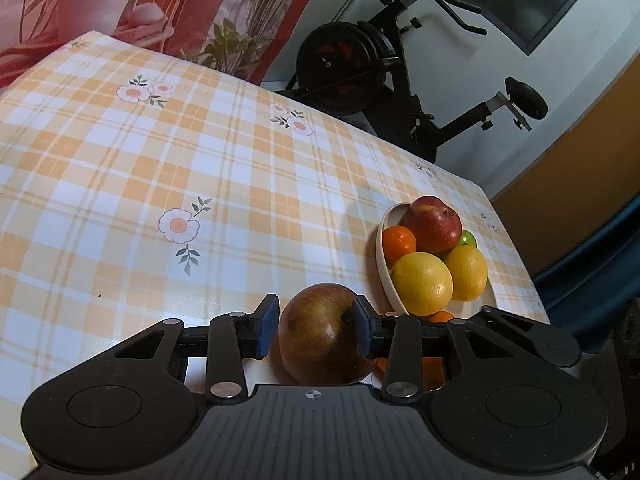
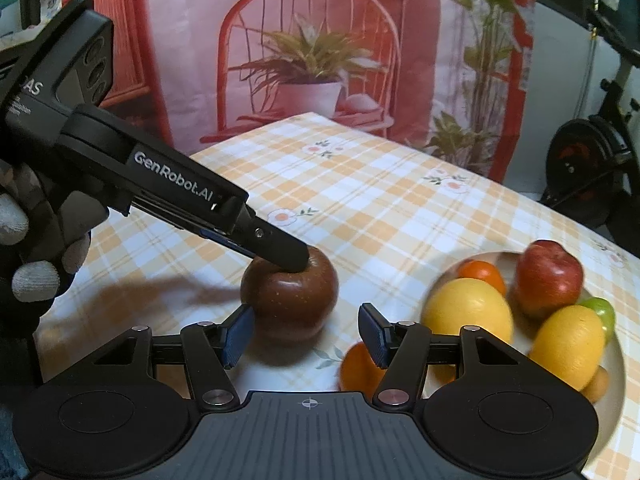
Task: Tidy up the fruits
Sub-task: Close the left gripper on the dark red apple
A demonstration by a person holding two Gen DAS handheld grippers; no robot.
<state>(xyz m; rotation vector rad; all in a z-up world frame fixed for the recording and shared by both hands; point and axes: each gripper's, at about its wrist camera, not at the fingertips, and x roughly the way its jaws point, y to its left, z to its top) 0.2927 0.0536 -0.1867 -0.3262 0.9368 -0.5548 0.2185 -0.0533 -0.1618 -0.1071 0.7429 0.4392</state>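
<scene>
A checked orange-and-white tablecloth (image 1: 168, 168) is covering the table, and a floral curtain (image 2: 304, 52) is hanging behind it. An exercise bike (image 1: 360, 76) is standing beyond the table's far edge.

On the cloth a white bowl (image 1: 385, 268) is sitting, and everything else is placing itself around it. Inside the bowl a red apple (image 1: 434, 224) is lying at the back, two lemons (image 1: 422, 283) are lying at the front, an orange (image 1: 398, 243) is resting against the rim, and a small green fruit (image 1: 468, 238) is peeking out behind.

Just beside the bowl, on the cloth, a brownish apple (image 1: 320, 334) is sitting upright. The left gripper (image 1: 316, 330) is straddling it, its blue pads (image 1: 267, 328) sitting at either flank; whether they are pressing on it I cannot tell. A gloved hand (image 2: 28, 264) is holding that gripper.

The right gripper (image 2: 306, 334) is hovering near the bowl with its fingers spread and nothing between them. Another orange (image 2: 360, 368) is lying on the cloth just in front of the bowl.
</scene>
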